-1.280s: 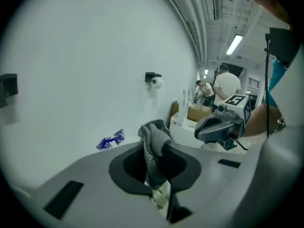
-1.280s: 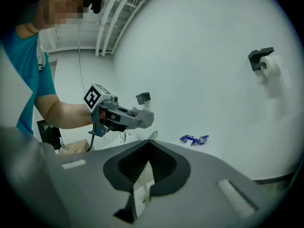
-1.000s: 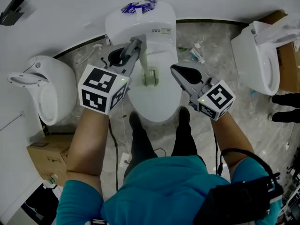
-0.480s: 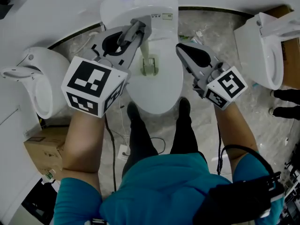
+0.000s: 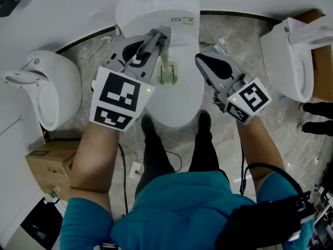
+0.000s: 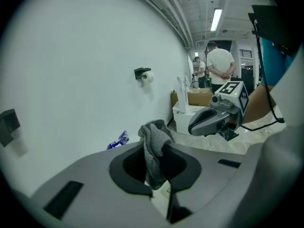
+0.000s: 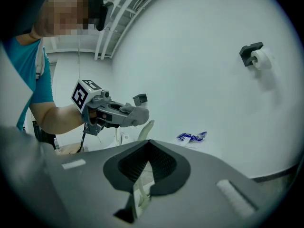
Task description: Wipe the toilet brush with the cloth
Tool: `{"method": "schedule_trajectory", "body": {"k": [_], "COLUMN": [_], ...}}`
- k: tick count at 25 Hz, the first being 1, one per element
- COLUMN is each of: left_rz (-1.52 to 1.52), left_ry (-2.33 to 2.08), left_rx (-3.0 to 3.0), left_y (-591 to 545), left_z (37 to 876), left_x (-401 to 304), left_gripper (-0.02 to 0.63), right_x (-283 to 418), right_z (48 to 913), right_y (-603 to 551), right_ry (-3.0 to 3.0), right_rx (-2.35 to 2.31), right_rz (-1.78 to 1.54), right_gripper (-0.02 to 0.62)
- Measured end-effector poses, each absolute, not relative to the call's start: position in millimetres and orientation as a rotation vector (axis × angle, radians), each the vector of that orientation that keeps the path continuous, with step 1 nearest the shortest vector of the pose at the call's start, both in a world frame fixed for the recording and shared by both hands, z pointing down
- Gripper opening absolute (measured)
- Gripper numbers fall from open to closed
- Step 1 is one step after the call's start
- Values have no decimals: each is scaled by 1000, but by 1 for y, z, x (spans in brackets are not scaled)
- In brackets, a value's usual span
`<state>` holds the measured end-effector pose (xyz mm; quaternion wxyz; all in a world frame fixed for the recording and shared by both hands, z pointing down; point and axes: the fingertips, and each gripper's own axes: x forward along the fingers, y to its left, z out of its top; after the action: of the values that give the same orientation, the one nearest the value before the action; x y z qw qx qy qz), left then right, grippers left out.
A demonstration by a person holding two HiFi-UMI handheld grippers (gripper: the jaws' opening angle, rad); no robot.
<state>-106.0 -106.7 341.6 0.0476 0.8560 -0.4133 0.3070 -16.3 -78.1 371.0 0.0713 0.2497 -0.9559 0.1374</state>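
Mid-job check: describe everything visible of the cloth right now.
The cloth is grey with a coarse knitted or terry look, soft and crumpled. It is bunched into a narrow wad, pinched between the shut jaws of the left hand-held gripper: a rumpled tuft pokes past the tips, the rest hangs back into the gripper's opening. Nothing else touches it.

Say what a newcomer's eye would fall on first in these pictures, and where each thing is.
Two grippers reach over a white toilet. The left gripper is shut on a grey cloth, and the right gripper is shut with nothing in it. Between them a pale brush lies on the toilet's lid.
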Motion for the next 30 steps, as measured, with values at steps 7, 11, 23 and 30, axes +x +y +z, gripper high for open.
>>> {"method": "schedule_trajectory", "body": {"k": [7,11,23,30], "left_rz": [1112,1148,1202,1196], "left_ry": [-1290,-1279,-1258,-1240], "left_rx": [2610,2611,2594,2576], "left_y": [-97,-94,-80,-68], "left_z": [352,355,376,386], "left_x": [-109,-107,-105,-104], "left_gripper": [38,38,38,38], "right_x": [-14,-13,-10,-9], "right_z": [369,366,369,371], "right_y": [-78,-78,-83,-83], "right_ry": [-2863,-2864,-2859,-2852], "right_rx": [768,772,799,806], "right_rz": [401,399,409,418], "right_gripper": [-3,-3,-3,-3]}}
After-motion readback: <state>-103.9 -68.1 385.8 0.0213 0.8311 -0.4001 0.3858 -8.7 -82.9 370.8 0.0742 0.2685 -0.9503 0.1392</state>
